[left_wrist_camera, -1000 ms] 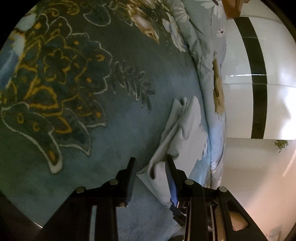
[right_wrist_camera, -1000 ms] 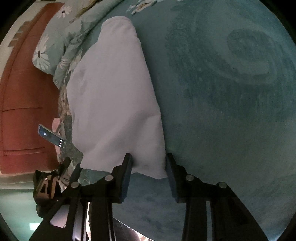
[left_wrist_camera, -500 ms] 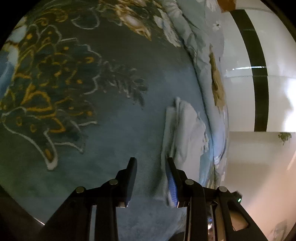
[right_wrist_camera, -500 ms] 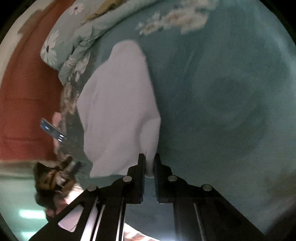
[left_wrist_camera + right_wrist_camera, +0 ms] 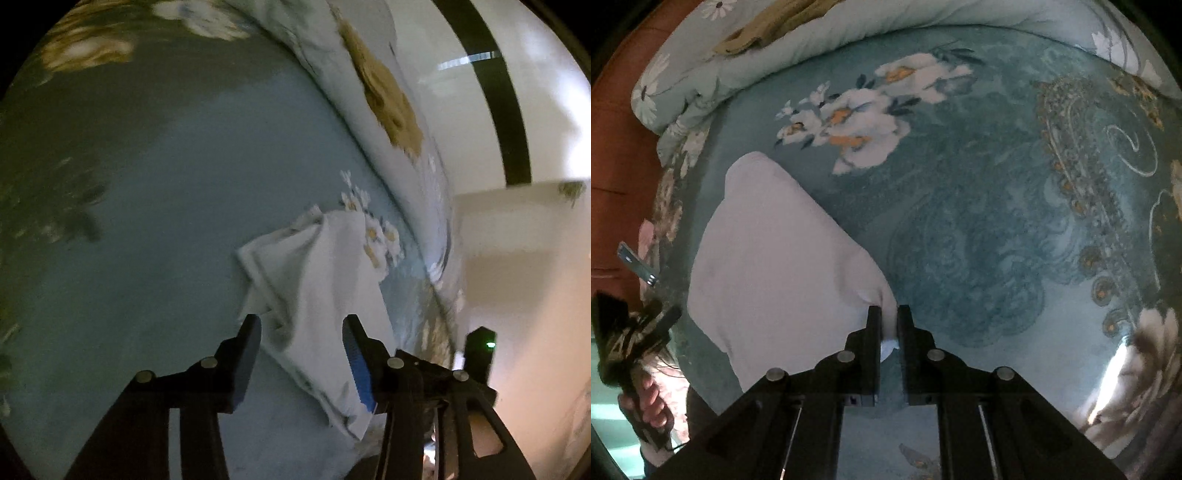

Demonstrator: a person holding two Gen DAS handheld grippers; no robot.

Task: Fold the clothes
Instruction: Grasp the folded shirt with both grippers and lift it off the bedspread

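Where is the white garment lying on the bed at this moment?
In the right wrist view the white garment lies at the left on the teal floral blanket, below the rolled quilt; the right gripper pinches its near corner.

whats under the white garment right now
The white garment lies on the teal floral bedspread, one corner pinched by the right gripper. Whatever the cloth covers cannot be seen.

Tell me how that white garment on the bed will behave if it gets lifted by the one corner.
The white garment is probably floppy: it puckers where the right gripper pinches its corner. Likely light, since one pinch gathers it. It would probably sag and unfold; the wrinkled layers look loose.
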